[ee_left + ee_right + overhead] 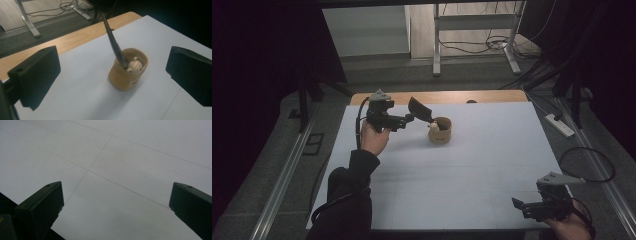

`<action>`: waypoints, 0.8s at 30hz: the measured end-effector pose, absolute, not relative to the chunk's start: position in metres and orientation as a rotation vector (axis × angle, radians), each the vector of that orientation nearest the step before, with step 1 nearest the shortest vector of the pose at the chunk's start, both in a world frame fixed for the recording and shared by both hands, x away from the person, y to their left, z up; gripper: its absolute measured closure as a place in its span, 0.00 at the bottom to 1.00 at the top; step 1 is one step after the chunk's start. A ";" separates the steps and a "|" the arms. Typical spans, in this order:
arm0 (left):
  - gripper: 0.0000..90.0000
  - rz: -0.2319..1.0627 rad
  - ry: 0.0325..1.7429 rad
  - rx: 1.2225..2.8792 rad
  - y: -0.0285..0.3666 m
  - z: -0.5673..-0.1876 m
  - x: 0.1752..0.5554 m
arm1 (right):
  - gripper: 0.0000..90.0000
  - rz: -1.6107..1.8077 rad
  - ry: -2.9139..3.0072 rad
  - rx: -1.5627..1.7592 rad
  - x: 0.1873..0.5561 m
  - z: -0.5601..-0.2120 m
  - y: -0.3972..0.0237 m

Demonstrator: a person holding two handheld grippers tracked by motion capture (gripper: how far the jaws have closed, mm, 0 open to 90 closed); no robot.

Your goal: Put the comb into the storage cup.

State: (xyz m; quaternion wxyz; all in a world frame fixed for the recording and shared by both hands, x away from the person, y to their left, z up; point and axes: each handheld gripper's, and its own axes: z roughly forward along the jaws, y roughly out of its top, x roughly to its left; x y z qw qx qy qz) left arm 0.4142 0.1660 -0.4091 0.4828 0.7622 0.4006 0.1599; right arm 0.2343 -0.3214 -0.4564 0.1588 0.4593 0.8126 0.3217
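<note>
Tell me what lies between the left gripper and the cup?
Nothing: in the left gripper view, bare white table separates the open left gripper from the cup.

A small tan, rounded holder cup [128, 72] stands upright on a white counter [82, 92], centred between two black jaws set wide apart at the left and right edges, neither touching it. A little cream pig figure [135, 66] sits at the cup's near rim. A long dark, flat-bladed utensil [113, 42] leans out of the cup, tilting up and to the left. Beyond the white surface runs the counter's light wooden edge [75, 37], then grey floor with cables and metal table legs [26, 18].
</note>
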 end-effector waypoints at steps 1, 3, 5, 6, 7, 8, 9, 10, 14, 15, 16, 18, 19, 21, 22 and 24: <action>0.01 0.383 0.974 1.859 0.167 -0.410 0.413 | 0.00 0.920 2.323 1.313 0.234 -0.456 -0.321; 0.00 0.379 0.970 1.860 0.168 -0.410 0.412 | 0.00 0.920 2.323 1.313 0.234 -0.456 -0.321; 0.00 0.381 0.966 1.866 0.168 -0.411 0.410 | 0.00 0.920 2.325 1.311 0.234 -0.456 -0.321; 0.00 0.383 0.965 1.867 0.168 -0.411 0.409 | 0.00 0.919 2.326 1.310 0.234 -0.456 -0.321; 0.00 0.388 0.963 1.866 0.168 -0.411 0.407 | 0.00 0.919 2.326 1.310 0.234 -0.456 -0.321; 0.00 0.391 0.962 1.868 0.168 -0.411 0.406 | 0.00 0.918 2.328 1.309 0.234 -0.456 -0.321; 0.00 0.394 0.960 1.870 0.169 -0.410 0.405 | 0.00 0.917 2.328 1.309 0.234 -0.456 -0.321; 0.00 0.394 0.959 1.870 0.169 -0.410 0.404 | 0.00 0.918 2.328 1.309 0.234 -0.456 -0.321; 0.00 0.373 0.945 1.878 0.171 -0.411 0.401 | 0.00 0.916 2.330 1.311 0.234 -0.456 -0.321; 0.00 0.363 0.938 1.883 0.172 -0.411 0.400 | 0.00 0.915 2.330 1.310 0.234 -0.457 -0.321; 0.00 0.353 0.935 1.886 0.172 -0.412 0.400 | 0.00 0.915 2.331 1.309 0.234 -0.457 -0.321; 0.00 0.339 0.919 1.883 0.175 -0.414 0.398 | 0.00 0.915 2.332 1.309 0.234 -0.457 -0.321; 0.00 0.332 0.918 1.882 0.176 -0.415 0.398 | 0.00 0.914 2.332 1.309 0.234 -0.457 -0.321; 0.00 0.331 0.922 1.874 0.179 -0.417 0.396 | 0.00 0.913 2.333 1.309 0.234 -0.457 -0.321; 0.00 0.333 0.924 1.869 0.180 -0.417 0.395 | 0.00 0.913 2.333 1.310 0.234 -0.457 -0.321; 0.00 0.326 0.932 1.853 0.184 -0.419 0.393 | 0.00 0.913 2.332 1.311 0.235 -0.457 -0.320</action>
